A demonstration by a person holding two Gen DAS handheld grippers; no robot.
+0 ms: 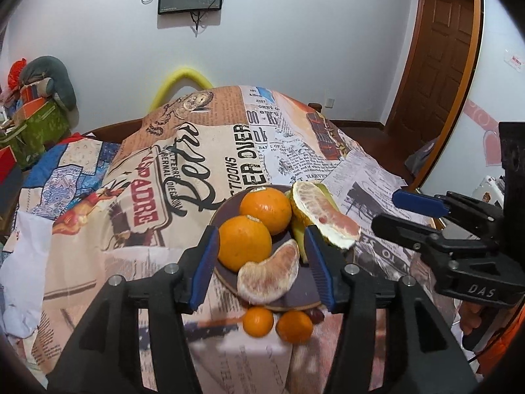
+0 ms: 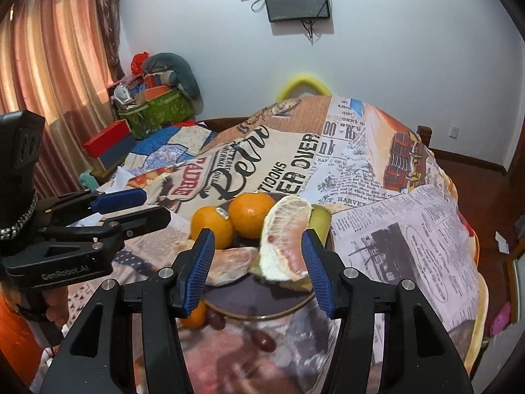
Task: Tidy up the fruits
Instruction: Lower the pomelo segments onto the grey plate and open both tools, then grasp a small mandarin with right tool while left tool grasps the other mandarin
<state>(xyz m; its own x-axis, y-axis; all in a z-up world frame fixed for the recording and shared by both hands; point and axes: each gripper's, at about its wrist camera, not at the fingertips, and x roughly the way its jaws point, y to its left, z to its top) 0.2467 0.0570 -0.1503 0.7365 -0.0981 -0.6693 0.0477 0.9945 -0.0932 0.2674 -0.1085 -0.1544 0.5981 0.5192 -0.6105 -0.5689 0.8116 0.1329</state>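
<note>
A dark plate (image 1: 303, 292) (image 2: 256, 298) on the newsprint cloth holds two oranges (image 1: 244, 241) (image 2: 251, 210), two peeled pomelo segments (image 1: 269, 279) (image 2: 285, 236) and a green rind piece (image 2: 320, 220). Two small tangerines (image 1: 258, 321) and dark red small fruits (image 2: 262, 339) lie on the cloth in front of the plate. My left gripper (image 1: 262, 269) (image 2: 156, 205) hovers over the plate's near side, open, its pads apart from the orange and the segment. My right gripper (image 2: 257, 269) (image 1: 385, 210) stands open to the right of the plate, with nothing held.
The printed cloth (image 1: 197, 151) drapes over the table and drops off at the right. A yellow chair back (image 1: 182, 80) rises behind it. Boxes and a green bin (image 2: 157, 108) pile up at the far left, by a curtain (image 2: 55, 59). A wooden door (image 1: 439, 59) is at the right.
</note>
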